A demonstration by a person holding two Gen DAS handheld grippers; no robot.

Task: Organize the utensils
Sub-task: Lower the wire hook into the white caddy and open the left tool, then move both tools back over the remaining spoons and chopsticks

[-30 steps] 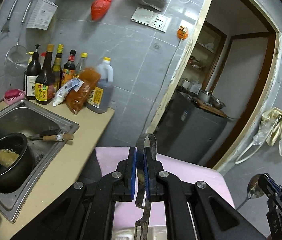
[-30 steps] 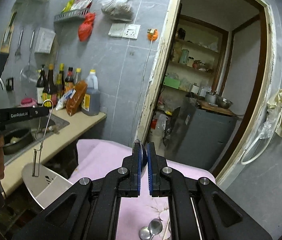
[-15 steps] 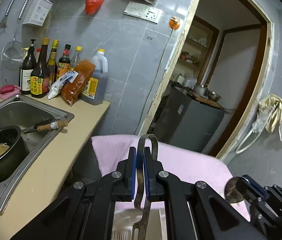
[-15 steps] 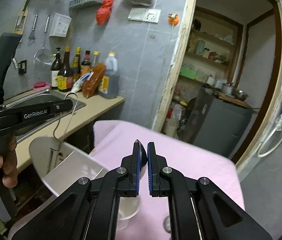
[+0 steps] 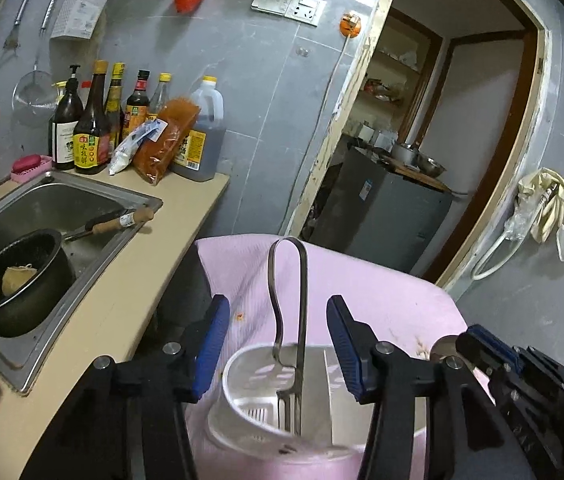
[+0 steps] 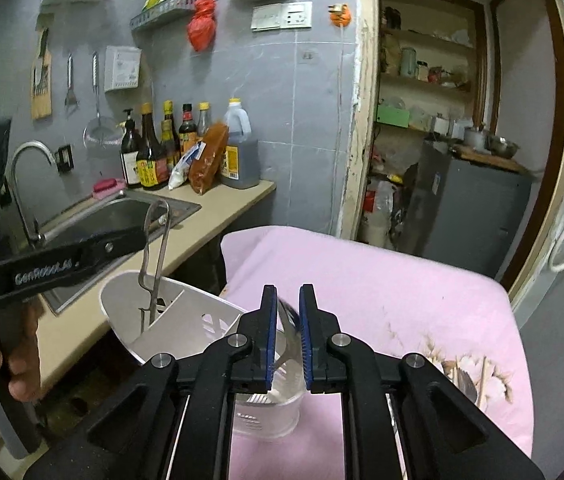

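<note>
Released since earlier, fork stands upright, tines down.

Left wrist view: rides behind left gripper, looks forward and down, close over white utensil holder on pink cloth.
Right wrist view: sits right of it, behind right gripper, same heading, close.
Shared: holder, cloth, sink, bottles, doorway.
Each view catches other gripper at edge.

Fork tines hidden inside white holder, spoon blurred between right tool's pads, bottle labels too small to read.
</note>
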